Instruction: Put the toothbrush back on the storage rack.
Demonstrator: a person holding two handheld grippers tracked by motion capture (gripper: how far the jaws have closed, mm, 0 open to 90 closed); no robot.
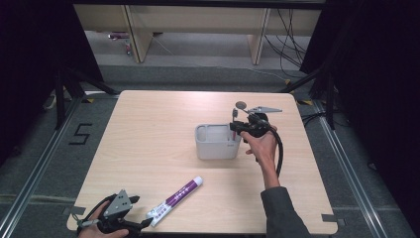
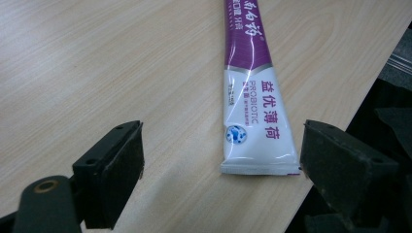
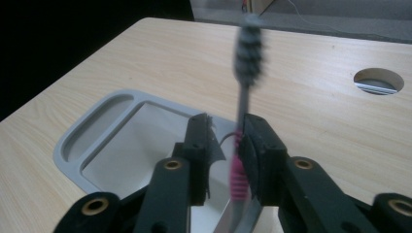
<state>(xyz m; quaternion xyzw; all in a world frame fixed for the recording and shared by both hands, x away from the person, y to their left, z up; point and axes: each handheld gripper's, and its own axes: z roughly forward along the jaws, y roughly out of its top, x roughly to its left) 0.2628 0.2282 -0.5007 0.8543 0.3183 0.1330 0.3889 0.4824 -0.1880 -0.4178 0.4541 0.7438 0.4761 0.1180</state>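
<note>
One toothbrush (image 3: 241, 121), upright between the jaws of the right gripper (image 3: 227, 145), directly over one grey holder (image 1: 216, 142). One toothpaste tube (image 2: 255, 102), flat end lying between the parted jaws of the left gripper (image 2: 221, 155). Grippers: two. One wooden table (image 1: 148, 134) beneath both, with one round hole (image 3: 378, 80) beyond the right gripper.

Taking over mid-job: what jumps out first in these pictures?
A toothbrush stands upright between the right gripper pads, over the grey holder at mid-table; a gap shows on one side. Near the table's front edge, a purple-and-white toothpaste tube lies flat, its crimped end between the left gripper's wide-open jaws, untouched.
</note>
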